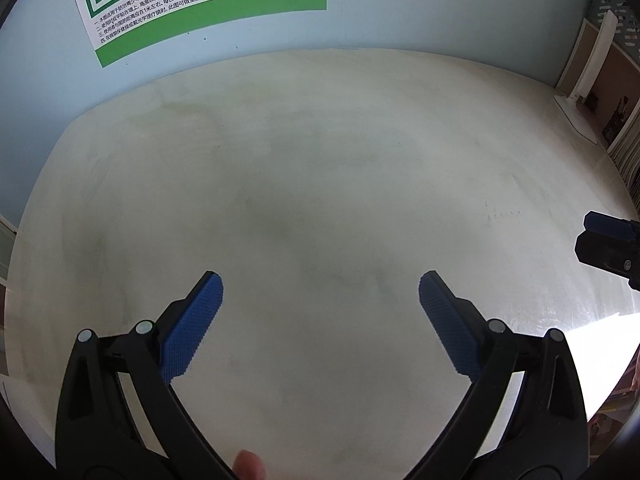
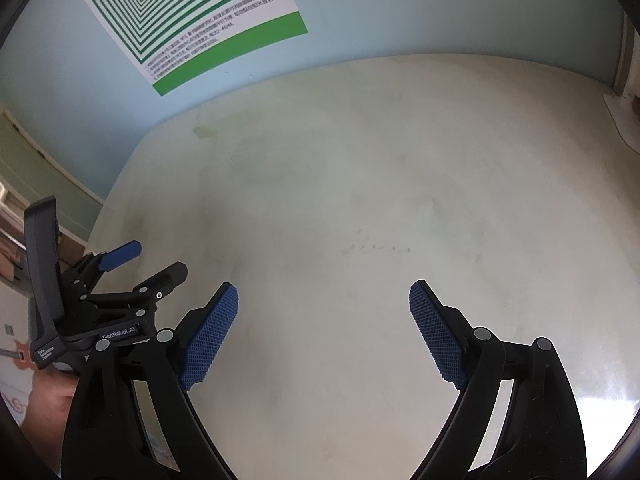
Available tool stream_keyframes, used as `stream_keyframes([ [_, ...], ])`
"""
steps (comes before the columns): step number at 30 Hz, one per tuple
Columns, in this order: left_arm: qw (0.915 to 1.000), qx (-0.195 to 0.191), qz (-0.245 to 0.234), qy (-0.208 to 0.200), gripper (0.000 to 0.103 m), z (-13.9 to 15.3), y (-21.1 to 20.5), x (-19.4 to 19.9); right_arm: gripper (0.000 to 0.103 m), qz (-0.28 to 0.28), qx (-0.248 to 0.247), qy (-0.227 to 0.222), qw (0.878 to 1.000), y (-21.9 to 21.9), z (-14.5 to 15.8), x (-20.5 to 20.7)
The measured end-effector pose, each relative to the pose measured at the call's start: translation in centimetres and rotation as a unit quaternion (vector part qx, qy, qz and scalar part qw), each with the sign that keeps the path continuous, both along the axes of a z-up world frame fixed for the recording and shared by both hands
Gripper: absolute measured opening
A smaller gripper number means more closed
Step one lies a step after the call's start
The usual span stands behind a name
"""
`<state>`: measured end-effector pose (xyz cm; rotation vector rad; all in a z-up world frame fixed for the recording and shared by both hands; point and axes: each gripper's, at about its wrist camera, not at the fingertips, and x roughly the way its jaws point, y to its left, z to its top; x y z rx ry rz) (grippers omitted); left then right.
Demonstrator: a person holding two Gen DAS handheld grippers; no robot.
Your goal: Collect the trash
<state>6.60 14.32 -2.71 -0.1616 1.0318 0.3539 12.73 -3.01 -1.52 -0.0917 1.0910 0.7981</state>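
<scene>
No trash is seen in either wrist view, so the thing to be collected cannot be placed; which way it lies from either tool, its long axis, and which hand is nearer cannot be told. No bin, bag or other container is in view either, so nothing can be said of contents. What is shown is a bare, pale bench (image 1: 320, 160) with faint scuffs and a greenish stain near its far edge, met at the back by a light blue wall (image 1: 440, 0). A green-and-white poster (image 1: 208, 4) with printed text is fixed to that wall, toward the left in both views. At the bench's far right a white stand (image 1: 576, 116) is seen, with a stack of books or boards (image 1: 624, 148) just beside it; its exact kind is too small to tell. The left tool (image 1: 320, 292) is held over the bench, angled downward, jaws spread wide and nothing between the blue pads (image 1: 192, 328). The right tool (image 2: 323, 300) is likewise released, jaws wide, empty, angled down over the bench. The two tools are side by side, near each other, the left one seen at the left edge of the right wrist view with a hand (image 2: 52, 396) on its handle. As a judgement, a search for the trash is called for before any reach.
</scene>
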Motion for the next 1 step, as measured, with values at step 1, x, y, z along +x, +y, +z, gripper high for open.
stream_keyframes([
  [1,1.0000,0.000,0.001,0.002,0.096,-0.08,0.10,-0.06,0.087,-0.001,0.000,0.000,1.000,-0.02,-0.03,0.04],
])
